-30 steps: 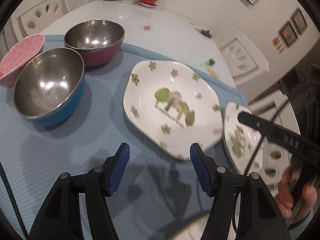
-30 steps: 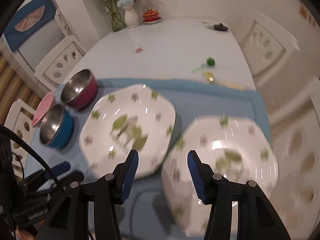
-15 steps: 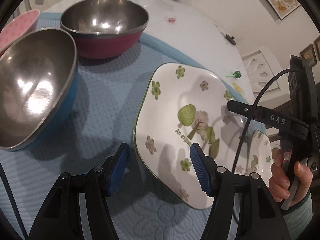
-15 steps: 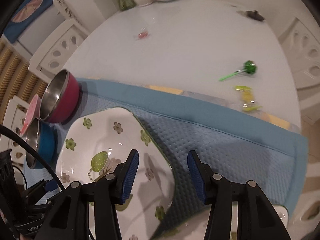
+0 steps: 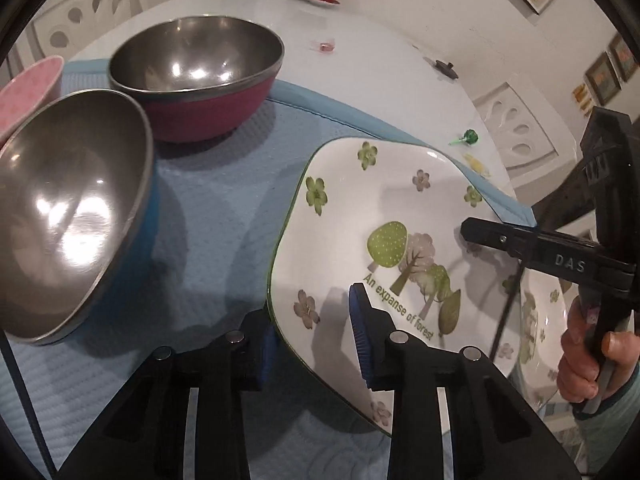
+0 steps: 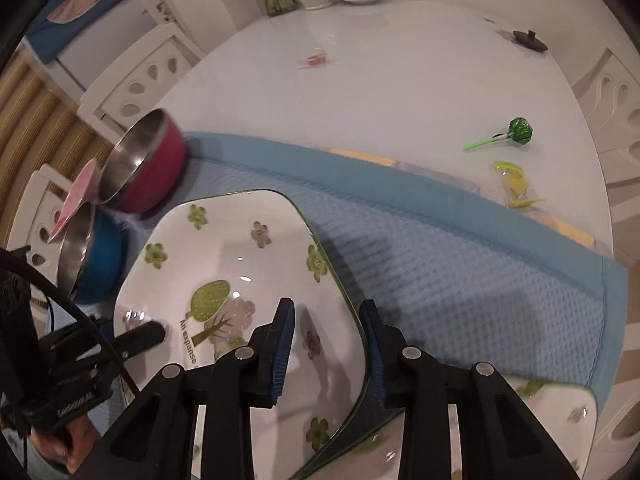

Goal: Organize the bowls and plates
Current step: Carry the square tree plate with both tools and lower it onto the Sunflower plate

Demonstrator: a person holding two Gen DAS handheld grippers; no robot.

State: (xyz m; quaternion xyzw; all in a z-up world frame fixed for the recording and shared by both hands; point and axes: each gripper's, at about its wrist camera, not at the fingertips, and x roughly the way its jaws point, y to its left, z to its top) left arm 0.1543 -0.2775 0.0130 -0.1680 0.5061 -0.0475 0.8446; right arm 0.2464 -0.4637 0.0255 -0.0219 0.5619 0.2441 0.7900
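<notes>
A white square plate (image 5: pixel 400 208) with green flowers and a tree print lies on the blue mat (image 5: pixel 224 208). My left gripper (image 5: pixel 312 338) straddles its near left rim, one pad under the edge and one on top; the jaws are closing and look pressed on it. My right gripper (image 6: pixel 326 344) straddles the opposite rim of the same plate (image 6: pixel 240 260). Its jaws are closing, with a small gap still showing at the inner pad. A second flowered plate (image 6: pixel 560 420) lies just beyond. The magenta bowl (image 5: pixel 200 80), blue bowl (image 5: pixel 72 208) and pink bowl (image 5: pixel 28 88) stand to the left.
The mat covers the near part of a white round table (image 6: pixel 400 80). A green lollipop (image 6: pixel 516 132), a yellow wrapper (image 6: pixel 512 178) and a small pink sweet (image 6: pixel 316 60) lie on the bare top. White chairs (image 6: pixel 140 80) ring the table; a vase and a red lidded cup stand at the far edge.
Both grippers narrowed their jaws around the plate's rim, the left one sharply. The right gripper came down closer to the plate's right edge. The left view barely shifted.
</notes>
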